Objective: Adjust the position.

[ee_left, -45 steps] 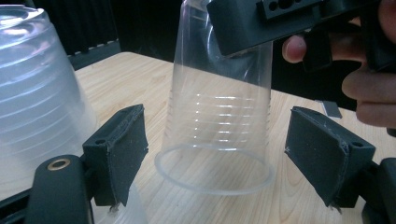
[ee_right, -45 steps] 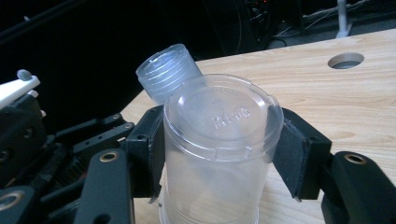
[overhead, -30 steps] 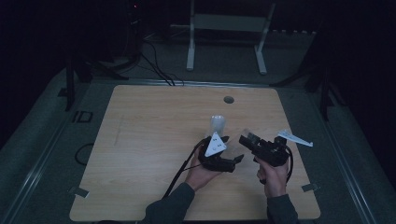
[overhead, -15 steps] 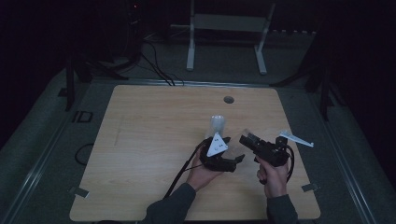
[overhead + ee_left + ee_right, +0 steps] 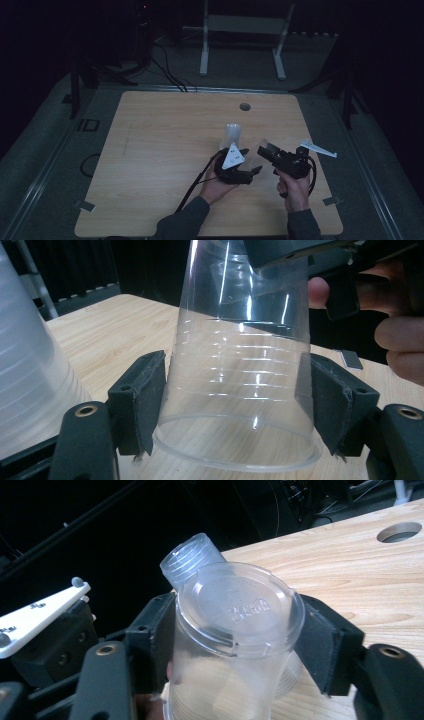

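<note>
A clear plastic cup hangs mouth-down between both grippers, above the wooden table. My left gripper has just been closing, and its pads press on the cup's wide end from both sides. My right gripper has just been opening. The cup's base still sits between its jaws, with a slight gap at the pads. In the high view the left gripper and right gripper meet at the table's near right.
A stack of frosted cups stands just beyond the left gripper, close to its jaw. A round hole lies near the table's far edge. A white metal frame stands on the floor behind.
Both hands have stayed where they were. In the high view the left gripper's jaws stand a little closer together around the cup.
</note>
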Available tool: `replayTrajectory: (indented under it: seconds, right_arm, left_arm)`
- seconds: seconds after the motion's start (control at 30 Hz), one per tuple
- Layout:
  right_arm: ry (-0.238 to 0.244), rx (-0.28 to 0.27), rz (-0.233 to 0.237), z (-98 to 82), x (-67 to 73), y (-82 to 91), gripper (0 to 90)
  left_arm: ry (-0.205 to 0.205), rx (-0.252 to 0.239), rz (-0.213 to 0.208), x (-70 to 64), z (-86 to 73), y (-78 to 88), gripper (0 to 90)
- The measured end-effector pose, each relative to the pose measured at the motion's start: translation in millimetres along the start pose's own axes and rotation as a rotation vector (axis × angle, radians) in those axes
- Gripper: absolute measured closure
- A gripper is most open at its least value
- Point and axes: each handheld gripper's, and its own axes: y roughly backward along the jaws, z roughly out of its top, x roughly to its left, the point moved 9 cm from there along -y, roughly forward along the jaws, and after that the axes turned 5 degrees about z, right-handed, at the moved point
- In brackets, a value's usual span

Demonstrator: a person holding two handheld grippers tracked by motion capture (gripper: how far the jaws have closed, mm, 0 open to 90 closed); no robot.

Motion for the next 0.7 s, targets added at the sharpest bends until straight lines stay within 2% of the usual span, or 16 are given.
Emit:
replayTrajectory:
  seconds: [0.7]
  right_arm:
    - [0.094,0.099,0.000,-13.2,6.8,10.8,24.3]
  left_arm:
    - [-0.030,0.017,0.009,13.4,1.2,13.4,29.4]
